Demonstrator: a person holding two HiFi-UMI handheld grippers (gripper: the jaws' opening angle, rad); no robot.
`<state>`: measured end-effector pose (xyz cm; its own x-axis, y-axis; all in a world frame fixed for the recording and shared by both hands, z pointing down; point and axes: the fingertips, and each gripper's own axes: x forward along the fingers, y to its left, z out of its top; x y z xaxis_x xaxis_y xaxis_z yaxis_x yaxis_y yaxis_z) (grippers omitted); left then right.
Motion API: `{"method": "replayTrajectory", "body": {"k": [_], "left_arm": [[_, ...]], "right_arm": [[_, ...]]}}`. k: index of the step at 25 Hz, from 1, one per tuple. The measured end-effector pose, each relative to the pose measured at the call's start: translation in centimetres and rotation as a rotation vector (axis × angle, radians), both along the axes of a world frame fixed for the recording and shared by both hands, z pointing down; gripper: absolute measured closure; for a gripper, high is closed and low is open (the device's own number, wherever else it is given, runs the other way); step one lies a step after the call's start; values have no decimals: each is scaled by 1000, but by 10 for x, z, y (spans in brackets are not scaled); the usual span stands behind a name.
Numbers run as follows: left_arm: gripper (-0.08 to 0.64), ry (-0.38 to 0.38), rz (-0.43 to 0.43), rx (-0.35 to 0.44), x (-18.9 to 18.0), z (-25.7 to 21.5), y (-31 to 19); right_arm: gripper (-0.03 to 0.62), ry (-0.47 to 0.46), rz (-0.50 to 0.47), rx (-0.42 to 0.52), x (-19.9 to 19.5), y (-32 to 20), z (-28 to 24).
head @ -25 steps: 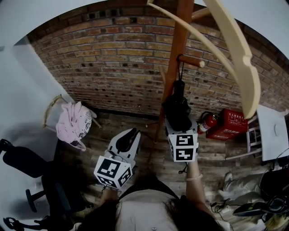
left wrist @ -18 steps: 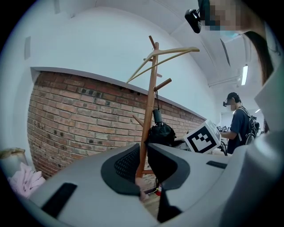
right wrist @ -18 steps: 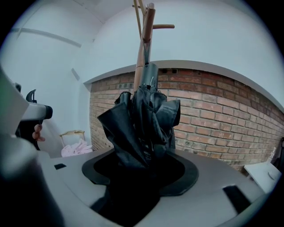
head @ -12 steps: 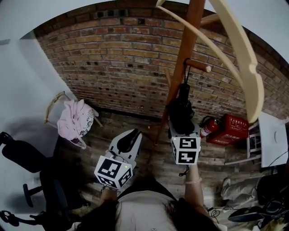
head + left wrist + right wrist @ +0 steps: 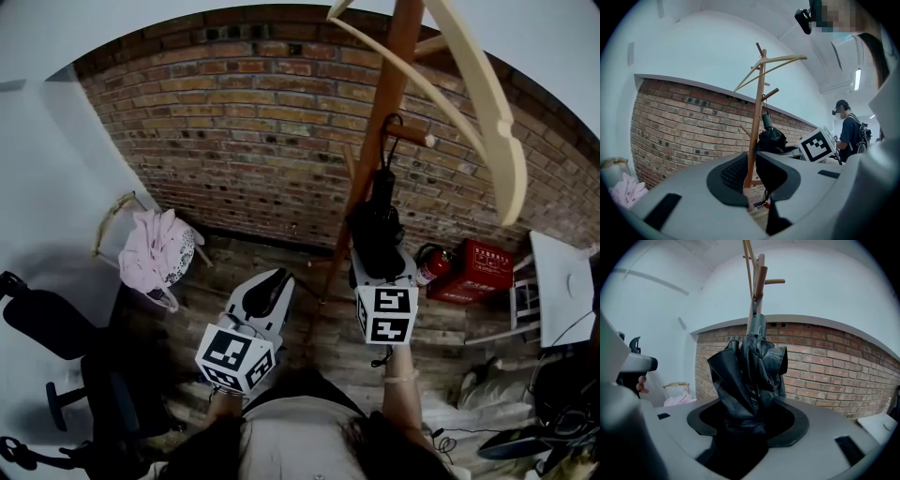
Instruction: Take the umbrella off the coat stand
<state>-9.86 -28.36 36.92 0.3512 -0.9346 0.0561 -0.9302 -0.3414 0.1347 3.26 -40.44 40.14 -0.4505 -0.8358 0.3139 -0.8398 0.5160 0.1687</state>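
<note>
While a brick wall (image 5: 234, 122) fills the background, a tall wooden coat stand (image 5: 386, 94) rises in front of it on a plank floor (image 5: 309, 323), with pale curved arms spreading from its top. At the left stand a dark office chair (image 5: 52, 342) and a small chair draped with pink cloth (image 5: 155, 253).

A folded black umbrella (image 5: 375, 230) hangs against the stand's post, the loop at its top hooked over a short wooden peg (image 5: 414, 137).

Below the peg, the right hand-held gripper (image 5: 749, 416) has its jaws set wide around the lower part of the umbrella. They have just been closing a little, and the black fabric bundle fills the gap between them, pressed by both pads.

Held lower and to the left, well apart from the stand, the left hand-held gripper (image 5: 265, 289) has its jaws only a narrow slit apart, with nothing between them.

Against the wall to the right of the stand sit a red box (image 5: 476, 265) and a red fire extinguisher (image 5: 429, 262).
</note>
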Motion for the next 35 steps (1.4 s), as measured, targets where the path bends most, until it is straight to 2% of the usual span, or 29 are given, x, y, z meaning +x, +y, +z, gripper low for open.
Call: {"method": "replayTrajectory", "body": {"k": [35], "left_arm": [[515, -11, 44, 66, 11, -23, 51]], "right_arm": [[310, -95, 50, 199, 28, 63, -84]]}}
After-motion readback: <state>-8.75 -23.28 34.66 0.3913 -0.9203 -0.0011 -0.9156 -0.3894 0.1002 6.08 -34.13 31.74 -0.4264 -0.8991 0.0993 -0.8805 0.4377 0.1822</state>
